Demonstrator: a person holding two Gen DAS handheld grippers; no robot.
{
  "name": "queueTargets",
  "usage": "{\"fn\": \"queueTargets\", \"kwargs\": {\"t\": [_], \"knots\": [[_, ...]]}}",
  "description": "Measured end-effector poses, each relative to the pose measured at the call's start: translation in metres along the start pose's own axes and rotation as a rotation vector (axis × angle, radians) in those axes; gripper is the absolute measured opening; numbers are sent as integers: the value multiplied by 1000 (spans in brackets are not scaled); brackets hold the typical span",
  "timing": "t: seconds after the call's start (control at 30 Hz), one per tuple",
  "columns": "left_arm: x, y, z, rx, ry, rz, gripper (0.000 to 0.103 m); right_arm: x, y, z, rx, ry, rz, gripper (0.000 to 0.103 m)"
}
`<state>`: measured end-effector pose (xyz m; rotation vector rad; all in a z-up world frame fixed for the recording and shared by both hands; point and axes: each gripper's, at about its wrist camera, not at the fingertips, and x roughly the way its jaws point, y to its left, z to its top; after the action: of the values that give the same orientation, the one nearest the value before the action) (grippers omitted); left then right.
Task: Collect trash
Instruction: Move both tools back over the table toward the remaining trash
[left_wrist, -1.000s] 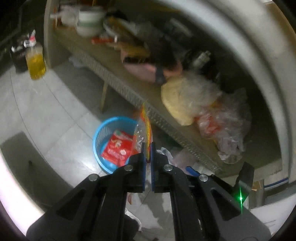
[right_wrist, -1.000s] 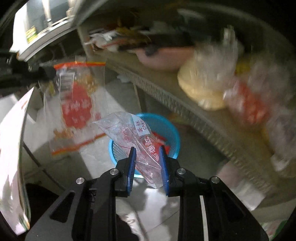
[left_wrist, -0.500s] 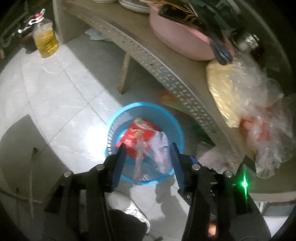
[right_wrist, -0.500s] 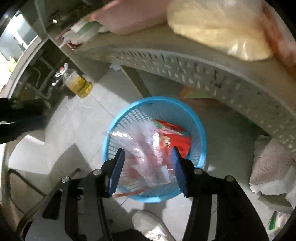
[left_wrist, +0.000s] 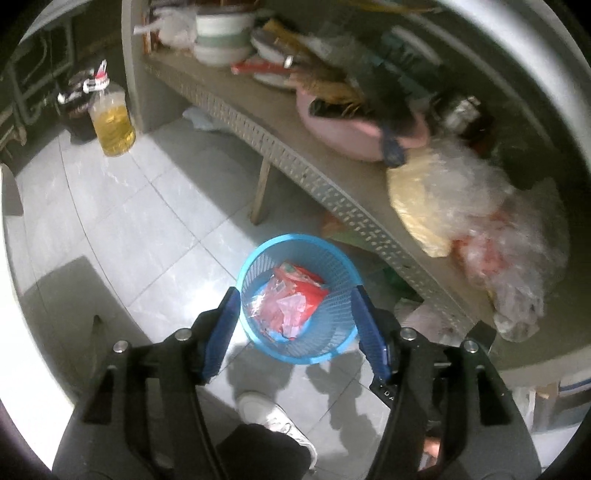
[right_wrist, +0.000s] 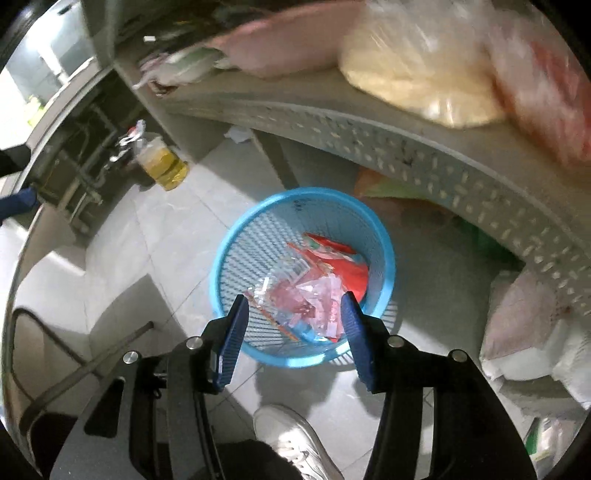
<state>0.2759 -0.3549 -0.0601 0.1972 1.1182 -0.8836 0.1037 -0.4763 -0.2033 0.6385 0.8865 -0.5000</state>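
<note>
Crinkly clear-and-red plastic wrappers are seen lying inside the round blue mesh plastic basket on the tiled floor. Left gripper jaws have just been opening, nothing between; right gripper spread, empty. Wrappers judged light, limp, slippery; best pinched at an edge.

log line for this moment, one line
phase: drop done | left tool: open, empty | right tool: open, empty | wrappers: in blue basket
</note>
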Motion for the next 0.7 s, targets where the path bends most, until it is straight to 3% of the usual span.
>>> {"fn": "queueTargets", "kwargs": {"t": [0.1, 0.17, 0.27, 0.47, 0.7], "knots": [[-35, -4, -18, 70, -36, 6, 66, -25, 20, -1, -63, -16, 19, 56], [-60, -2, -33, 109, -57, 35, 70, -42, 34, -2, -104, -35, 31, 66], [-96, 6, -54, 123, -95, 59, 73, -64, 57, -4, -175, -41, 54, 67], [-174, 33, -103, 49, -230, 65, 78, -102, 105, -3, -275, -42, 154, 72], [-250, 75, -168, -58, -367, 132, 79, -136, 170, -4, -391, -51, 297, 75]]}}
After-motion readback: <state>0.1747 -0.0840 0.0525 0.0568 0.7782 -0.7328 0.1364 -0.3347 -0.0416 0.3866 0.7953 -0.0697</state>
